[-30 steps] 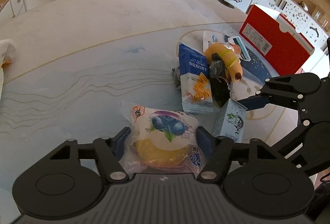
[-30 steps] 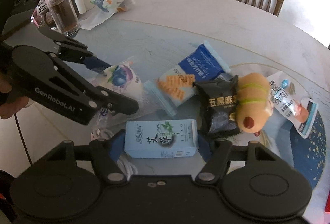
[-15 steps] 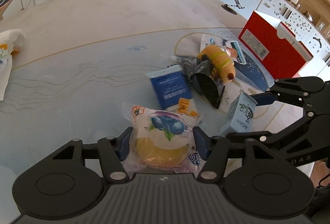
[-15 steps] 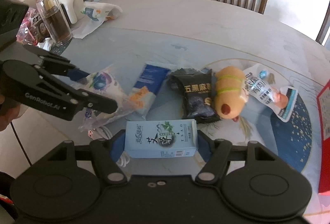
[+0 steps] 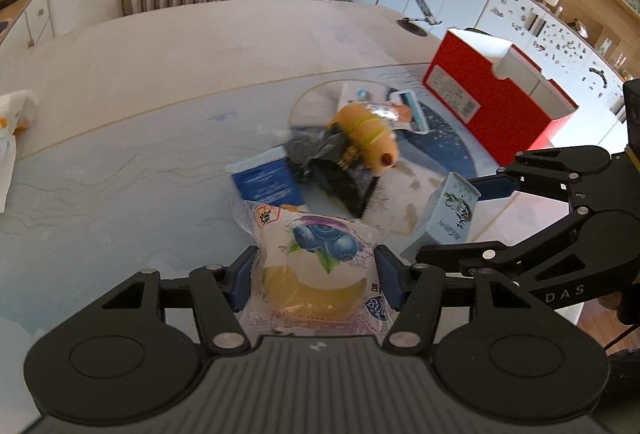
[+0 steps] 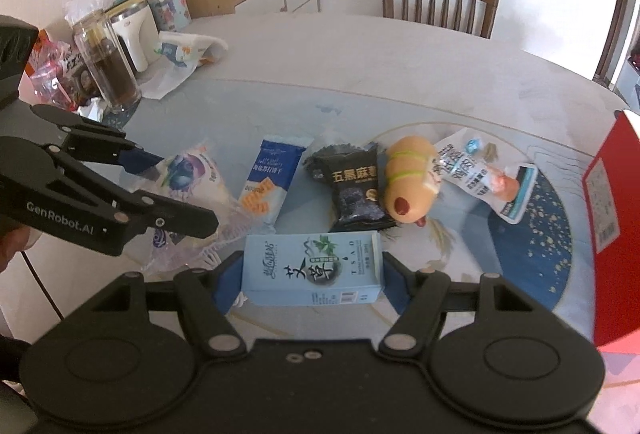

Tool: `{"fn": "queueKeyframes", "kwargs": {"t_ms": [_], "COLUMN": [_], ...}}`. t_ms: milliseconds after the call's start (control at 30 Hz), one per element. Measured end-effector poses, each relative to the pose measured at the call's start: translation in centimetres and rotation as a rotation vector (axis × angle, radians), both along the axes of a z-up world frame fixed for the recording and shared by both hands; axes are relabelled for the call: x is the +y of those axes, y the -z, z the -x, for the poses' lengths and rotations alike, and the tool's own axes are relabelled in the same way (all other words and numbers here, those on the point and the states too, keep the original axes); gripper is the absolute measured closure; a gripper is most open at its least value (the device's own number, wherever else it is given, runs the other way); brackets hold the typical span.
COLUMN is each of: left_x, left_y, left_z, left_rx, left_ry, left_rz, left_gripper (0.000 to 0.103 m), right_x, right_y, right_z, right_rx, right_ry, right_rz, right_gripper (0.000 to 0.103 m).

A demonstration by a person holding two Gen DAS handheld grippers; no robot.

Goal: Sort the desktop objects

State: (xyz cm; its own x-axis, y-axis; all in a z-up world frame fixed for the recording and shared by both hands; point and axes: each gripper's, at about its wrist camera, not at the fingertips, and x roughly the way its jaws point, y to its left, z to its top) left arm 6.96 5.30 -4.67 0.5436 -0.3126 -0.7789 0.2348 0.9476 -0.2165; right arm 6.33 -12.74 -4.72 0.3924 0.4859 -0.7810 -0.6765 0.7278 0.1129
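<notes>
My left gripper is shut on a clear blueberry pastry bag, lifted off the table; the same bag shows in the right wrist view between those black fingers. My right gripper is shut on a light-blue carton, held sideways above the table; in the left wrist view the carton hangs at the right. On the table lie a blue cracker pack, a black snack bag, a hot-dog toy and a white sausage packet.
A red box stands at the table's right side. At the left of the table are a glass jar, a white kettle and crumpled wrappers. A wooden chair stands beyond the far edge.
Both grippers have risen and drawn back with their loads, so the table items look farther off. The left jaws squeezed tighter on the pastry bag. The blue cracker pack has turned.
</notes>
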Motion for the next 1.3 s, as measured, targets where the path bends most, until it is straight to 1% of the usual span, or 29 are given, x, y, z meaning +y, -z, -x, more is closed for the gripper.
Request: {"fn": "queueKeyframes", "kwargs": {"t_ms": [367,600,767,1067,1300], "left_x": [-4.4,-7.0,-8.8,-12.8,-16.3], "left_y": [-2.9,-4.4,-5.6,-6.9,-7.6], "left_z": [0.4,0.1,-0.3,-1.6,-3.3], "left_rx": [-0.040,-0.042,-0.046,-0.064,-0.076], "left_ry": [0.063,0.093,0.102,0.136,0.167], "left_rz": [0.001,0.017,0.037,0.041,0.045], "left_gripper": [0.043,0.043,0.043,0.043,0.043], "right_x": [-4.2,-7.2,-10.2,-16.0,-19.9], "right_y": [-2.4,-4.2,-5.4,-7.3,-8.4], "right_z": [0.3,0.0,-1.0,-3.3,-5.2], "right_rx": [-0.024,-0.032,-0.035,-0.046,-0.059], "right_ry": [0.076,0.117,0.171,0.258,0.297], "right_rz": [-0.013,-0.011,-0.013,-0.016,-0.024], "right_gripper": [0.034,0.034,0.034,0.034,0.034]}}
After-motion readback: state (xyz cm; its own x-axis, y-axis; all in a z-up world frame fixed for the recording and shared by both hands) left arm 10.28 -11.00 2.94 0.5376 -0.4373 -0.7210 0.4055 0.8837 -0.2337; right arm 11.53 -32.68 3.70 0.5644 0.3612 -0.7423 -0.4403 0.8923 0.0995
